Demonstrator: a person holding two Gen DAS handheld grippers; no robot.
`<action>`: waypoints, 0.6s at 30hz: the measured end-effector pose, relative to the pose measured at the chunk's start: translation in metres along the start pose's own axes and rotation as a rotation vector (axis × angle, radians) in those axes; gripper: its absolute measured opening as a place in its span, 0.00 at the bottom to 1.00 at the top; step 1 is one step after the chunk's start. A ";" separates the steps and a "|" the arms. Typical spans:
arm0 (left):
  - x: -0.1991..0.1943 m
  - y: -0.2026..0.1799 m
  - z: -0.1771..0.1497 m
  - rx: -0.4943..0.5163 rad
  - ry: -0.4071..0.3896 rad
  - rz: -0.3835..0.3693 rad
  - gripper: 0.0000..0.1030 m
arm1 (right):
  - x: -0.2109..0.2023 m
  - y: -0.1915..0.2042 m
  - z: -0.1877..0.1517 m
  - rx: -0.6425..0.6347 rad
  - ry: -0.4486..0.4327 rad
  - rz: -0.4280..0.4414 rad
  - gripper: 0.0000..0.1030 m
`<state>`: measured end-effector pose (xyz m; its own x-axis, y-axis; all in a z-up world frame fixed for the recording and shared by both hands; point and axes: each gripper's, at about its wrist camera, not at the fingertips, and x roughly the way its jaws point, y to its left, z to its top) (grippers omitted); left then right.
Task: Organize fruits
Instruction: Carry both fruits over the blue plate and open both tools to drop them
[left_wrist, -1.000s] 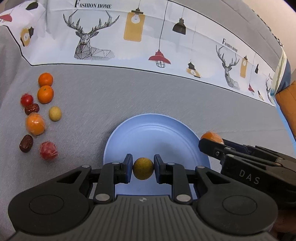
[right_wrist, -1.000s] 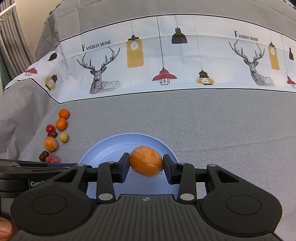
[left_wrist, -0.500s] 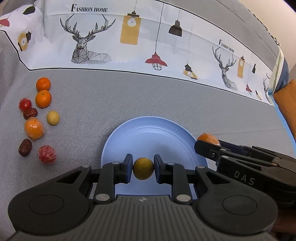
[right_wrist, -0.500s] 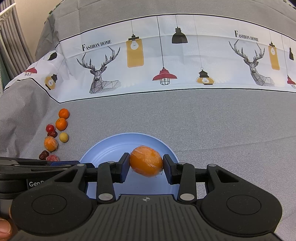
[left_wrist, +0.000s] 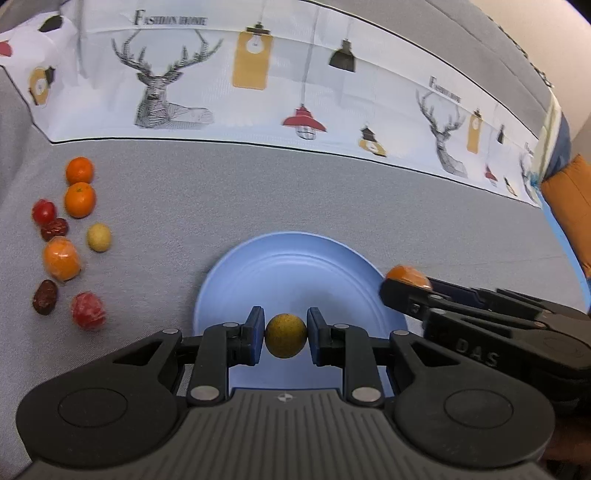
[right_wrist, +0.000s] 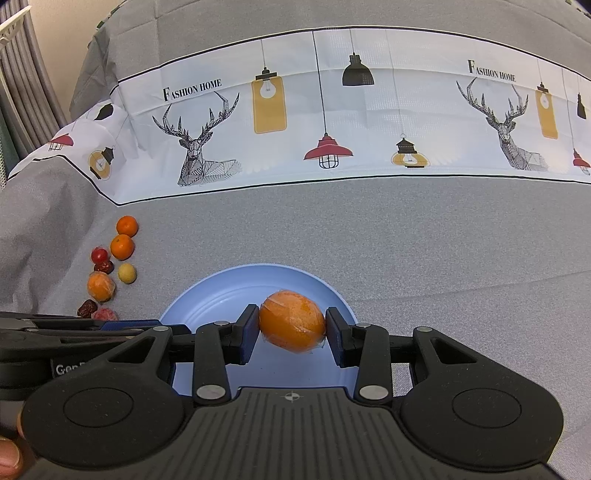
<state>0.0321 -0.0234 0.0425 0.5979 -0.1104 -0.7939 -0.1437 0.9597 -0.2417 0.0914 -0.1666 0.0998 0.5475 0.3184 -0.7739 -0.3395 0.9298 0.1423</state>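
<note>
Fruits lie in a loose cluster (left_wrist: 66, 240) on the grey tablecloth (left_wrist: 258, 192), well left of the blue plate (left_wrist: 295, 266). The left gripper (left_wrist: 286, 336) clamps a small yellow-brown fruit (left_wrist: 286, 336) over the plate's near part. The right gripper (right_wrist: 291, 326) clamps a wrapped orange (right_wrist: 292, 320), fully shown only in the right view; the left view shows just its top (left_wrist: 408, 273) above the right gripper's black finger.

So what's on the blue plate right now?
The bare parts of the blue plate hold nothing. The wrapped orange and yellow-green fruit are gripped in front of it. Its near part is hidden by both grippers.
</note>
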 end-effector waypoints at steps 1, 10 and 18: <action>0.000 -0.001 -0.001 0.004 0.002 -0.006 0.38 | 0.001 0.000 0.000 0.001 0.004 -0.006 0.40; -0.003 0.000 0.000 0.000 -0.018 0.011 0.46 | 0.000 -0.007 0.001 0.027 0.000 -0.049 0.53; -0.013 0.002 0.001 -0.006 -0.065 -0.020 0.30 | -0.001 -0.005 0.002 0.022 -0.009 -0.058 0.53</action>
<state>0.0247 -0.0195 0.0529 0.6504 -0.1122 -0.7513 -0.1358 0.9559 -0.2603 0.0942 -0.1712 0.1009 0.5729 0.2657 -0.7754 -0.2903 0.9505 0.1112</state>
